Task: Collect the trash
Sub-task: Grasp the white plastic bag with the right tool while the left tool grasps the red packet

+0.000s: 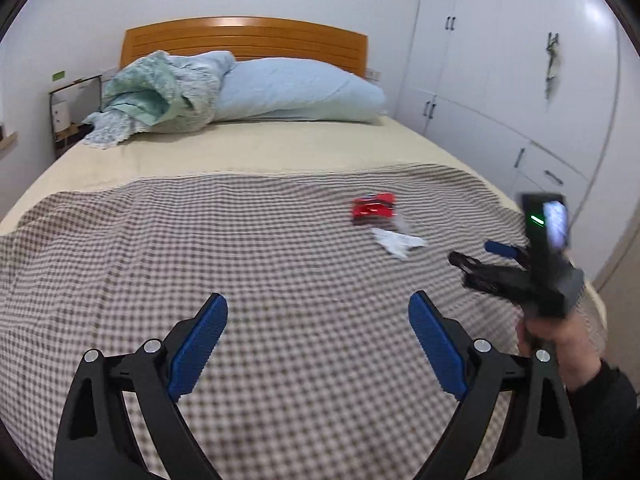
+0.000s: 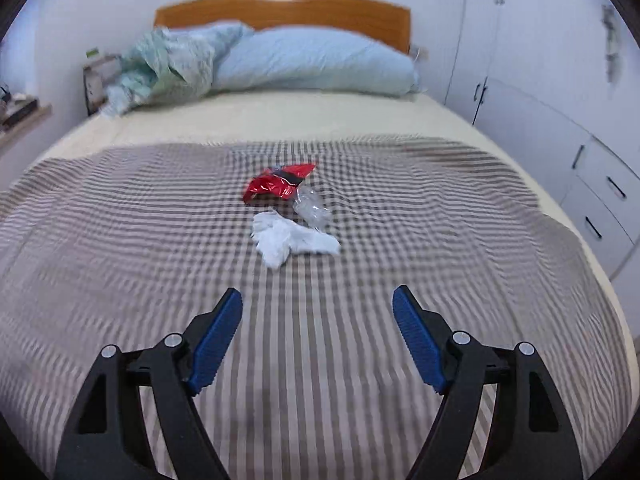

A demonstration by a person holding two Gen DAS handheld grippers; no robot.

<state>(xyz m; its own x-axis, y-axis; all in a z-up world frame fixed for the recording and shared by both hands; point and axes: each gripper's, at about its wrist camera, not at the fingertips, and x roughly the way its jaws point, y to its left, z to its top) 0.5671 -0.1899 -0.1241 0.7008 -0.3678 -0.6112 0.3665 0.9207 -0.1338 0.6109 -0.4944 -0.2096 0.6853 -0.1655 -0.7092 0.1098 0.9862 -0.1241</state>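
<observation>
Three bits of trash lie together on the checked bedspread point(image 2: 120, 240): a crumpled red foil wrapper point(image 2: 276, 186), a clear plastic scrap point(image 2: 312, 208) and a white crumpled tissue point(image 2: 288, 240). My right gripper point(image 2: 318, 296) hovers just short of the tissue, open, with nothing between its blue pads. In the left wrist view the red wrapper point(image 1: 374, 208) and the tissue point(image 1: 396, 242) lie ahead to the right. My left gripper point(image 1: 318, 304) is open and empty above the bedspread point(image 1: 160, 260). The right gripper point(image 1: 476, 256), held by a hand point(image 1: 560, 336), shows at the right, blurred.
A blue pillow point(image 2: 316, 62) and a rumpled green blanket point(image 2: 168, 68) lie against the wooden headboard point(image 2: 280, 8). White wardrobe doors and drawers point(image 2: 560, 120) line the right side of the bed. A small shelf unit point(image 1: 68, 108) stands at the far left.
</observation>
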